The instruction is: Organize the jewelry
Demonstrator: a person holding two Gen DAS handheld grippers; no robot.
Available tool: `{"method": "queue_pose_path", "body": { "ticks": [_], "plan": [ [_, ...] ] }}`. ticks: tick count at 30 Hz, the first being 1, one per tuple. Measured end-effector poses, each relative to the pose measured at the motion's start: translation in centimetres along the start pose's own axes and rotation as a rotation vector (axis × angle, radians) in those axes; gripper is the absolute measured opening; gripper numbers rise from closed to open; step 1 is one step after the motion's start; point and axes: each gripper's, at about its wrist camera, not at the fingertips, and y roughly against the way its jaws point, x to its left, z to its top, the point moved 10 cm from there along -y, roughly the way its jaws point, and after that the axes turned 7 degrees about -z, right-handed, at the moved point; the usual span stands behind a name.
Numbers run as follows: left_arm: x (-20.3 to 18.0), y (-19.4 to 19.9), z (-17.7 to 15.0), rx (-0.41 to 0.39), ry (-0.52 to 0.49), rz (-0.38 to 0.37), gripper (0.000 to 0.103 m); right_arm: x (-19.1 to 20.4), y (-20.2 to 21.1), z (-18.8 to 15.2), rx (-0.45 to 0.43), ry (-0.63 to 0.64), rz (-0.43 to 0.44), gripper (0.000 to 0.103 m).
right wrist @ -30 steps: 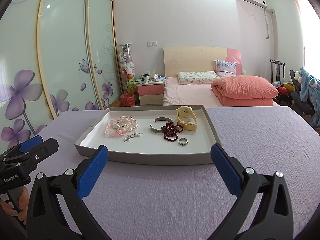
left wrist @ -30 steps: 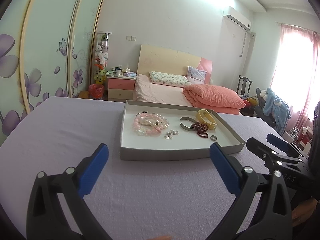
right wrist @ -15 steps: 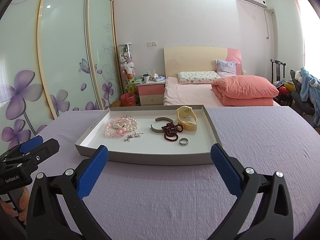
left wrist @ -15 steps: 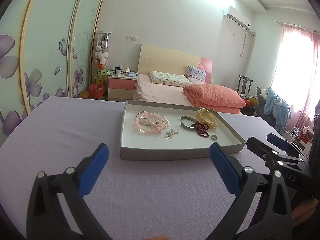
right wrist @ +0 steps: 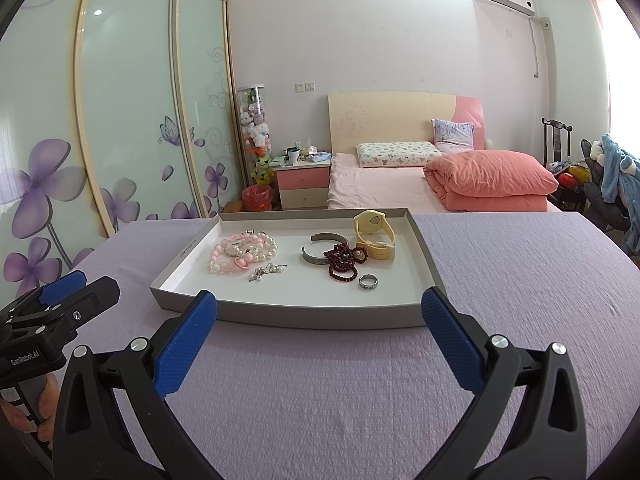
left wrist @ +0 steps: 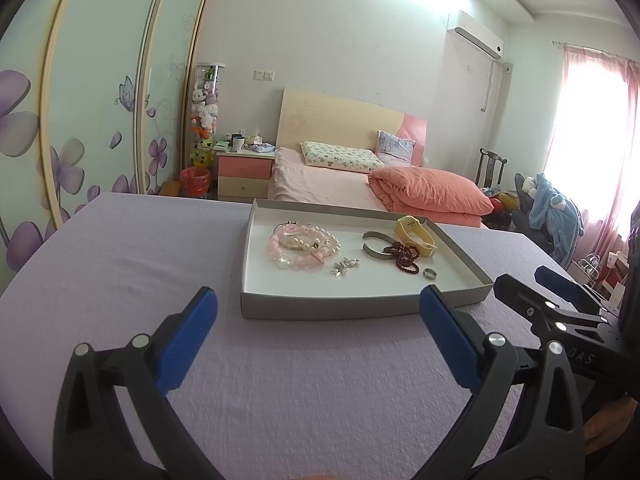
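I have both tools held short of the tray (right wrist: 296, 316), which sits in the middle of each frame on the lilac tablecloth (right wrist: 520, 280). The left gripper (left wrist: 318, 334) has its blue pads spread wide with nothing between them, and the right gripper (right wrist: 320, 334) is spread just as wide and just as empty.

All the jewelry lies loose inside the tray. At the centre-left of the right wrist frame is a heap of pink and pearl bead strands (right wrist: 242, 254), with a small silver earring cluster (right wrist: 266, 272) just below it. To the right of those, a grey open cuff bangle (right wrist: 320, 248) touches a dark red bead bracelet (right wrist: 344, 262), which in turn lies against a yellow watch (right wrist: 374, 236). A silver ring (right wrist: 368, 282) sits apart, near the front wall.

I judge everything here to be light. The bead strands look limp and will drape and tangle, so I would pinch across a bunched section rather than a single bead. The cuff looks stiff and smooth, likely slippery; I would take it across the band at mid-arc. The ring lies flat and low, the hardest pick, needing a pad tip at each side of its rim. The watch strap seems soft and grippy, the easiest hold
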Motion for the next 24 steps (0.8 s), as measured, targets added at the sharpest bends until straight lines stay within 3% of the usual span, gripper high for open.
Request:
{"method": "queue_pose_path", "body": {
  "ticks": [24],
  "plan": [
    [-0.1,-0.21,-0.13,0.005,-0.011,0.007,0.101,-0.1,-0.01,0.07,0.001,-0.001,0.001,0.102]
  ]
}}
